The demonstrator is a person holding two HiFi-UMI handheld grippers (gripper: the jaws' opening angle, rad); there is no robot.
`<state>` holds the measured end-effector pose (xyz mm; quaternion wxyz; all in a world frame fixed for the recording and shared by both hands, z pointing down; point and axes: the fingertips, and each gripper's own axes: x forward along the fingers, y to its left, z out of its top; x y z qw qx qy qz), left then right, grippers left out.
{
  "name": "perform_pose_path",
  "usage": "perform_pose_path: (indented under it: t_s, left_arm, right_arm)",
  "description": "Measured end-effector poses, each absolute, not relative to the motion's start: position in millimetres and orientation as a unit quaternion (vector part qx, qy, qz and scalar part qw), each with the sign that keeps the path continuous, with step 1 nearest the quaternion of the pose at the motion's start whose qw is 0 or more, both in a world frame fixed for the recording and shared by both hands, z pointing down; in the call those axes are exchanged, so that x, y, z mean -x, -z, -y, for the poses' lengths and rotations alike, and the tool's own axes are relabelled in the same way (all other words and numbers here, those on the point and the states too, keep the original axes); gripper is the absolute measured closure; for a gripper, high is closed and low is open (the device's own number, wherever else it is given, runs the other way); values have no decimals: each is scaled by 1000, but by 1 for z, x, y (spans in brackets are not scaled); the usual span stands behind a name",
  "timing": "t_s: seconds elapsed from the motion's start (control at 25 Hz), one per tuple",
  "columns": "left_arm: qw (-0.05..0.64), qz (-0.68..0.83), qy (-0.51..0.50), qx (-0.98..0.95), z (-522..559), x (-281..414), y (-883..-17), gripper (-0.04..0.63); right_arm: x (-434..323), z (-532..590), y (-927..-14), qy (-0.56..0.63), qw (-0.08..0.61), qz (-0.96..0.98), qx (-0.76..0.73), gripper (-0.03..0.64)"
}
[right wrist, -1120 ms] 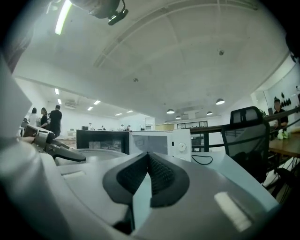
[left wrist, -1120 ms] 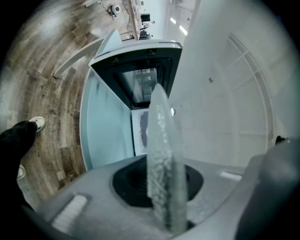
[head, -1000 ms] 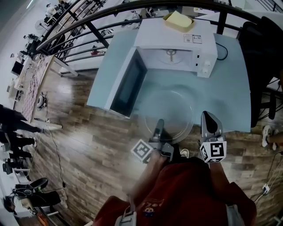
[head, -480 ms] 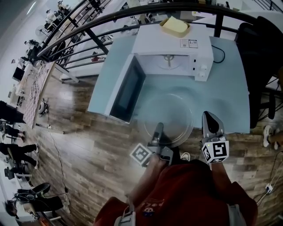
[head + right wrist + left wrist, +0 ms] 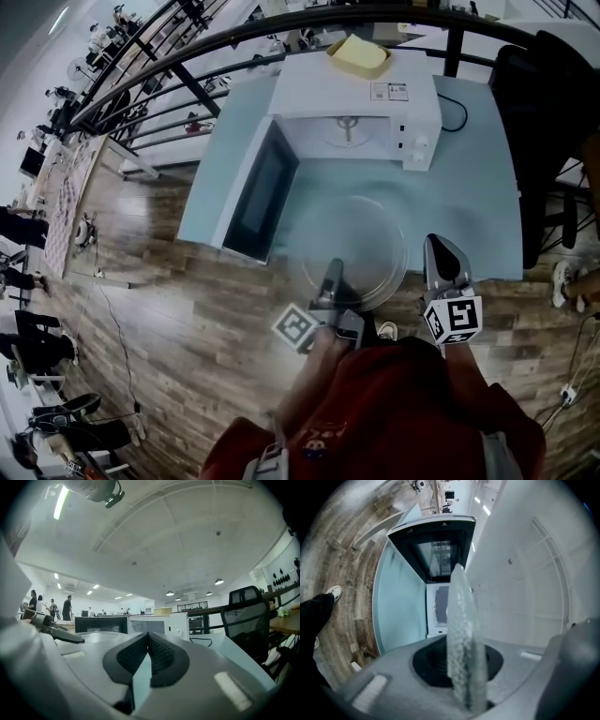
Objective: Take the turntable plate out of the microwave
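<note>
The clear glass turntable plate [image 5: 361, 246] hangs level over the near part of the light blue table [image 5: 478, 178], outside the white microwave [image 5: 352, 94]. My left gripper [image 5: 333, 272] is shut on its near left rim. In the left gripper view the plate's rim [image 5: 461, 634] stands edge-on between the pads. My right gripper [image 5: 441, 248] is beside the plate's right edge, apart from it, shut with nothing in it. Its ribbed pads [image 5: 159, 656] meet in the right gripper view. The microwave door [image 5: 258, 192] stands open to the left.
A yellow box [image 5: 358, 52] lies on top of the microwave. A dark railing [image 5: 187, 56] runs behind the table and a black office chair [image 5: 544, 94] stands to its right. Wooden floor [image 5: 169, 319] lies left of the table and below it, with people far left.
Both grippers and the plate keep their places. Only the head view has shifted a little, so the microwave sits slightly higher and further left in it.
</note>
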<state>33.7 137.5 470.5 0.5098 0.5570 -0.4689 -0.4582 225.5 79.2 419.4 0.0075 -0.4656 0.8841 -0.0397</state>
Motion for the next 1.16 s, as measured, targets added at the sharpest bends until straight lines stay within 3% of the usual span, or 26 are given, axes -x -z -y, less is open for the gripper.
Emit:
perform_pose_path:
  t_s: [1.16]
  left_arm:
    - [496,463,452,-578,-141,-40,-461,565]
  right_arm:
    - [-229,-95,-421,44,5,-887,459,615]
